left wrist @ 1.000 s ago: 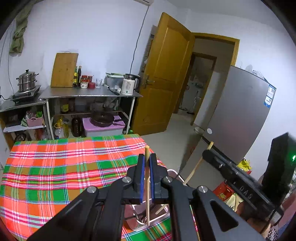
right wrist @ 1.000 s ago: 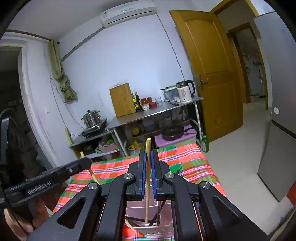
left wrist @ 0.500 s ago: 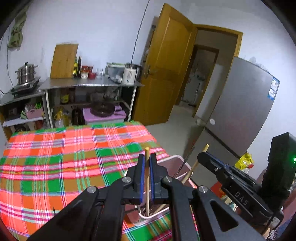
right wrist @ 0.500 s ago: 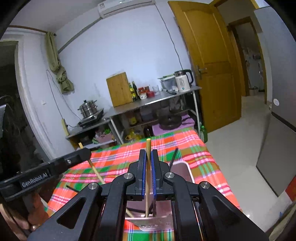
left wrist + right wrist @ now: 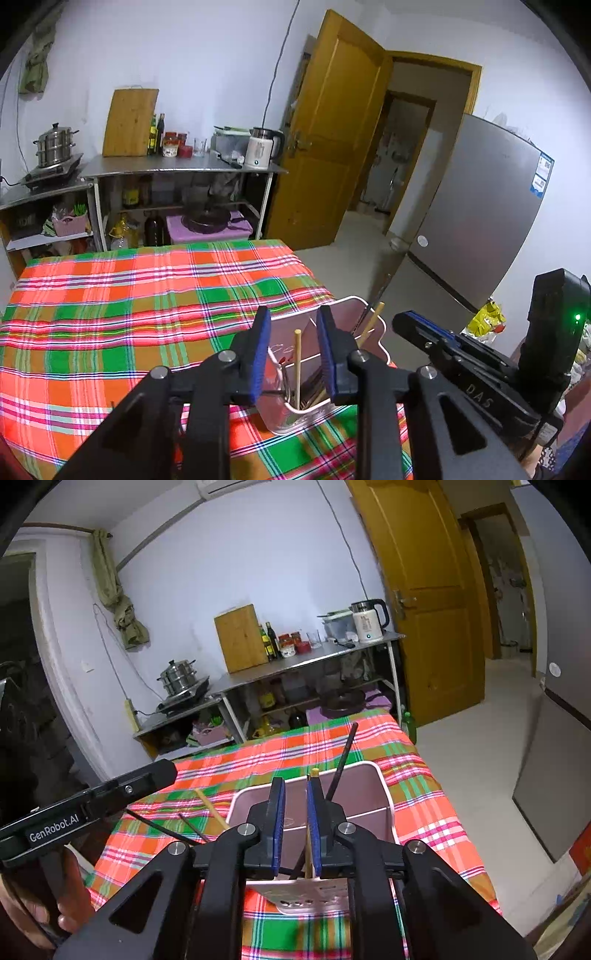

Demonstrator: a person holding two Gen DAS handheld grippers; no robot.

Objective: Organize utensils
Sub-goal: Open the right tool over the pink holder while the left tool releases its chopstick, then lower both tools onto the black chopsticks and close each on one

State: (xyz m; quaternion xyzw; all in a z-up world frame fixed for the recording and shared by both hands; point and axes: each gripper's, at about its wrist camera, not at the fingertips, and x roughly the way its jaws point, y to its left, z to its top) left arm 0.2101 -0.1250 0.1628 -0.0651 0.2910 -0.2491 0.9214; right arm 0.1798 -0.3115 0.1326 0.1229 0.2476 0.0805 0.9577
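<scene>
Both grippers are letting go: the left gripper (image 5: 292, 356) jaws are opening around a pale wooden chopstick (image 5: 297, 365) standing upright in the pink plastic utensil holder (image 5: 369, 306); the right gripper (image 5: 294, 821) is opening too, its own light wooden chopstick (image 5: 313, 775) leaning on the right-hand pad.

Two grippers (image 5: 293, 347), one holder (image 5: 384, 801), several chopsticks (image 5: 297, 365)

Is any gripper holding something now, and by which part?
Nothing is held. Both grippers' jaws are opening: the left gripper stands clear of its chopstick; the right gripper has freed its chopstick.
</scene>
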